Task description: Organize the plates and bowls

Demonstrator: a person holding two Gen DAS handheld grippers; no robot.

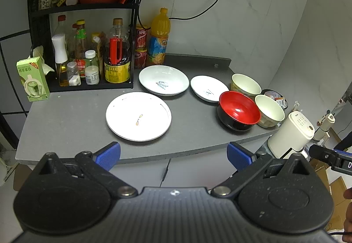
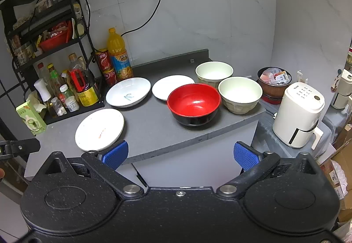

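On the grey counter (image 1: 72, 124) lie a large flat white plate (image 1: 138, 116), a deep white plate with blue script (image 1: 164, 80) and a small white plate (image 1: 208, 88). To their right stand a red-and-black bowl (image 1: 238, 110) and two cream bowls (image 1: 269, 113) (image 1: 245, 84). The right wrist view shows the same flat plate (image 2: 100, 129), deep plate (image 2: 128, 91), small plate (image 2: 172, 87), red bowl (image 2: 193, 105) and cream bowls (image 2: 240, 94) (image 2: 214, 72). My left gripper (image 1: 173, 156) hangs open just before the counter's front edge, holding nothing. My right gripper (image 2: 180, 155) is open too, below the counter's edge.
A black rack of sauce bottles (image 1: 92, 60) fills the counter's back left, with a green carton (image 1: 33, 79), red cans and an orange juice bottle (image 1: 158, 38) beside it. Right of the counter stand a white appliance (image 2: 299, 117) and a brown bowl of packets (image 2: 275, 82). Cardboard boxes lie lower right.
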